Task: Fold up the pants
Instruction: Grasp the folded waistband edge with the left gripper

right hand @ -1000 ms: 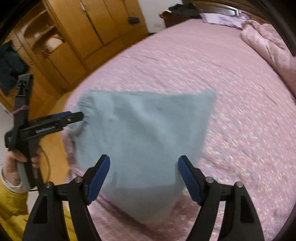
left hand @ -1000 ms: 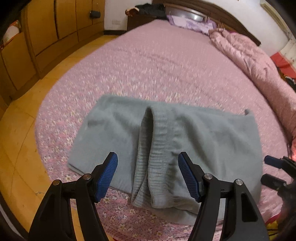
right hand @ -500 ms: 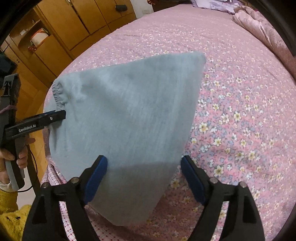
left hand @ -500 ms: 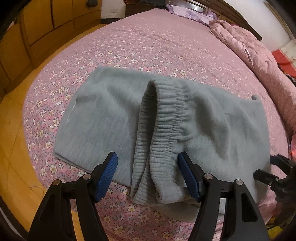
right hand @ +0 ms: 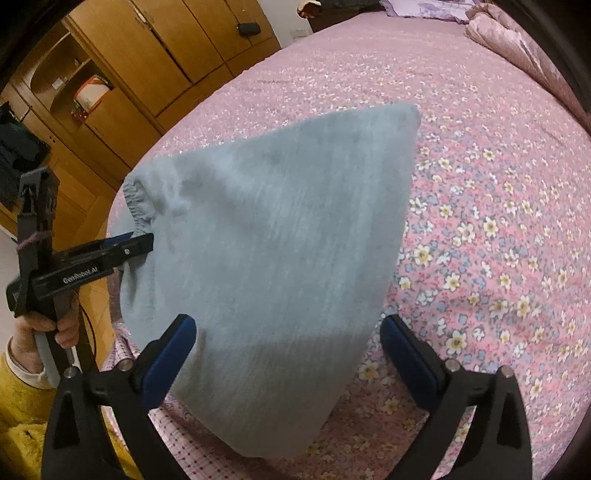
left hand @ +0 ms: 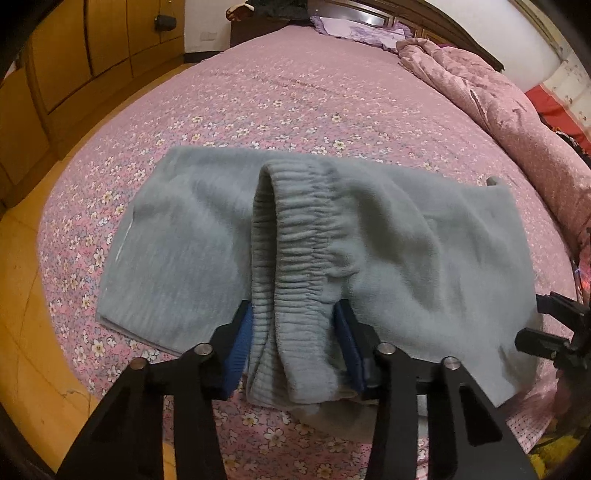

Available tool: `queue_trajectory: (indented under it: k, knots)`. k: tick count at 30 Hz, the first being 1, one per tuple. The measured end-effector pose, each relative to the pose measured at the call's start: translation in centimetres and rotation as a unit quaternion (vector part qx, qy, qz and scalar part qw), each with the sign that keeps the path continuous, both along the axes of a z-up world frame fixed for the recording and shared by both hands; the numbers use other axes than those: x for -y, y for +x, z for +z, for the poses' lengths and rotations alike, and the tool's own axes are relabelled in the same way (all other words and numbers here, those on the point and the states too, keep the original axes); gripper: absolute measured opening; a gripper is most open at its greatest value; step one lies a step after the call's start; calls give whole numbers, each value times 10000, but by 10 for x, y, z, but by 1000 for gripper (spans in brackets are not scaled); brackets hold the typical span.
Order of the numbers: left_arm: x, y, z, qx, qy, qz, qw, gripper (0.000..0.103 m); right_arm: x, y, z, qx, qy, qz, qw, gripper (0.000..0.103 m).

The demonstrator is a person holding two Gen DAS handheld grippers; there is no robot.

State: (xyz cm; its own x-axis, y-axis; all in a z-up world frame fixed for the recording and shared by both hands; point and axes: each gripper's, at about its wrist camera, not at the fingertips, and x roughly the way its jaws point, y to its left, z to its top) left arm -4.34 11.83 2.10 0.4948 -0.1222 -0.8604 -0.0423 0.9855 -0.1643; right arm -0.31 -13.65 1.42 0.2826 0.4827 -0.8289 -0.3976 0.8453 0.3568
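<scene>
Grey fleece pants (left hand: 192, 236) lie folded near the foot edge of the pink flowered bed (left hand: 295, 96). Their ribbed elastic waistband (left hand: 295, 258) runs toward me in the left wrist view. My left gripper (left hand: 295, 347) is shut on the waistband's near end, blue pads pressing both sides. In the right wrist view the pants (right hand: 280, 236) fill the middle, and my left gripper (right hand: 129, 247) shows at the left on the waistband. My right gripper (right hand: 288, 354) is open, its fingers either side of the pants' near corner, not pinching it. It also shows in the left wrist view (left hand: 550, 332).
A wooden wardrobe (right hand: 155, 48) stands left of the bed, with wooden floor (left hand: 22, 295) below. A rumpled pink quilt (left hand: 517, 118) lies along the bed's right side. A purple pillow (left hand: 354, 31) sits at the far headboard.
My left gripper moved forward and closed on the waistband; it was open half a second ago. My right gripper moved closer over the pants' corner and stayed open.
</scene>
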Motion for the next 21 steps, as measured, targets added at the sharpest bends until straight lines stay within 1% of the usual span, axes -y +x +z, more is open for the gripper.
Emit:
queue_trajectory:
  k: [4, 7, 12, 17, 19, 21]
  knots:
    - [3, -2, 6, 65, 10, 12, 10000, 19, 11, 2, 6, -141, 98, -174, 9997, 91]
    - [5, -6, 16, 200, 16, 2, 9998, 13, 18, 3, 10, -189, 243, -344, 9989, 89]
    - [6, -6, 35, 411, -46, 17, 9991, 11, 32, 2, 23, 24, 299, -556, 9980, 88]
    - [7, -7, 68, 804, -67, -154, 9966, 9, 44, -2, 39, 347, 389, -684, 9963, 88]
    - [7, -4, 81, 943, -42, -228, 9953, 8, 47, 1, 42, 408, 391, -734, 9957, 88]
    - [6, -2, 93, 1049, -115, -307, 9939, 8, 49, 0, 44, 436, 397, -787, 9952, 88]
